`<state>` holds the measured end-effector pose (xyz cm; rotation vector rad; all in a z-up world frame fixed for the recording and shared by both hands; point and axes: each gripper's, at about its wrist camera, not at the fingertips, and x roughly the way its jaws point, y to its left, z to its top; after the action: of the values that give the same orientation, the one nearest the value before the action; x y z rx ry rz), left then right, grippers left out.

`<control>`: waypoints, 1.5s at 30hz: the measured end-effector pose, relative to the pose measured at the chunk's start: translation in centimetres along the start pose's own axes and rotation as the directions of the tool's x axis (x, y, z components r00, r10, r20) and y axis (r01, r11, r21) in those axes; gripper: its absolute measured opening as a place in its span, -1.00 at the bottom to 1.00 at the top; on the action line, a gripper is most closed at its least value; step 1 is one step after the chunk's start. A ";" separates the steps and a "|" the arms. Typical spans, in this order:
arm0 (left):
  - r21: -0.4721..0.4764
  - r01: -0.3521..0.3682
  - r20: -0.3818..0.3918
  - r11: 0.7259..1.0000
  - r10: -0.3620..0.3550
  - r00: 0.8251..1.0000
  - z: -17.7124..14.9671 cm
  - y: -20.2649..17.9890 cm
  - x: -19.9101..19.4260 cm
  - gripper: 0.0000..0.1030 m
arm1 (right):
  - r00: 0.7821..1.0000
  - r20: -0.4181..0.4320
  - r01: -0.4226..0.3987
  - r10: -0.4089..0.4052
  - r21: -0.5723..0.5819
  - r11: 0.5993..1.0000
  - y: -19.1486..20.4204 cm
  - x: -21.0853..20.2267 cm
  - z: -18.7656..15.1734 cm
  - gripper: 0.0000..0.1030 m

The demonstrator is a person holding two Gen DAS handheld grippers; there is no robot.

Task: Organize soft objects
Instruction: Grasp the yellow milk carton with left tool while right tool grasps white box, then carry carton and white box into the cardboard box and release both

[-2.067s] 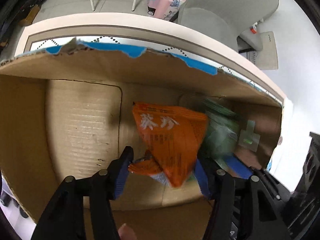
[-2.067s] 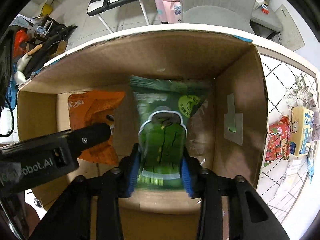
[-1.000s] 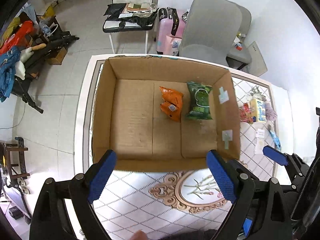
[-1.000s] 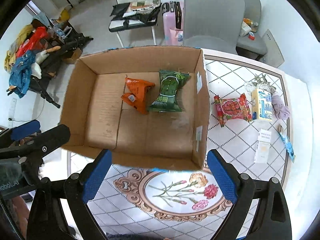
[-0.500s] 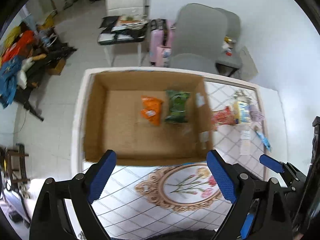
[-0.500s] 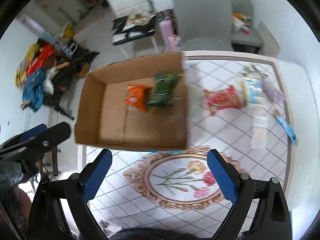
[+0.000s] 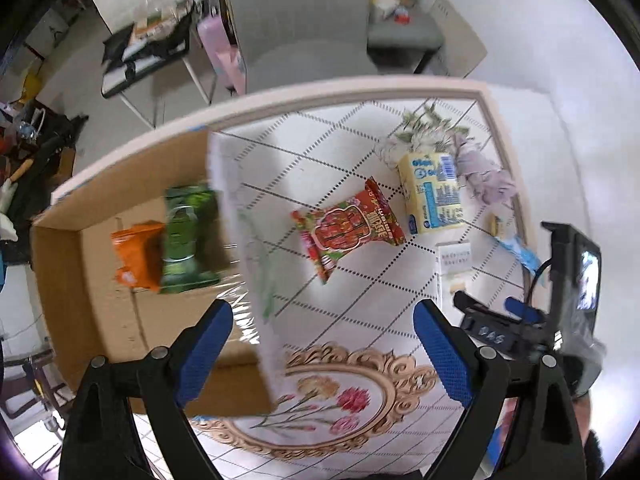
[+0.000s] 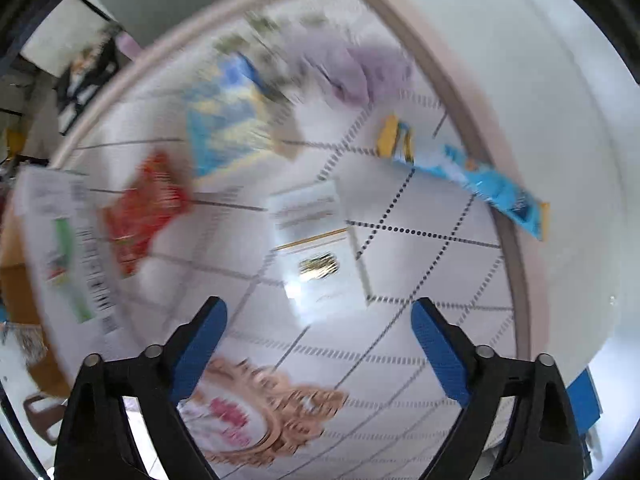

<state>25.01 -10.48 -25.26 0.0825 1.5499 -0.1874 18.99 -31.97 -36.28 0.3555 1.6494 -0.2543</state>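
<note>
My left gripper is open and empty, high above the table. Below it a cardboard box holds an orange snack bag and a green snack bag. To its right on the table lie a red snack bag, a yellow tissue pack and a lilac cloth. My right gripper is open and empty above a white packet. In its blurred view the red bag, tissue pack, lilac cloth and a blue wrapper show.
The white box side stands between box contents and loose items. A white packet and blue wrapper lie near the right table edge. The right gripper's body shows at lower right. Grey chairs stand behind the table.
Both grippers let go of the orange and green bags in the box, opened and rose. They have since swung right, toward the loose items on the table.
</note>
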 end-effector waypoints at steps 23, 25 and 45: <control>-0.035 0.067 -0.326 0.997 -0.074 0.943 10.3 -11.2 16.2 0.80 | 0.997 -0.063 0.056 -0.052 0.070 0.996 -7.3 2.0 6.8 0.20; -0.034 0.054 -0.330 0.998 -0.062 0.942 10.4 -11.6 17.1 0.80 | 0.997 -0.071 0.042 -0.036 0.078 0.996 -7.7 2.0 8.0 0.20; 0.039 0.140 -0.034 0.989 -0.139 0.990 0.4 -10.9 4.0 0.17 | 0.998 0.058 -0.020 0.022 -0.026 0.999 -4.7 -6.5 3.0 0.18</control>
<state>23.56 -21.57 -28.51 0.0094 1.5842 -0.3306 20.53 -37.97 -30.40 0.3428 1.5895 -0.2253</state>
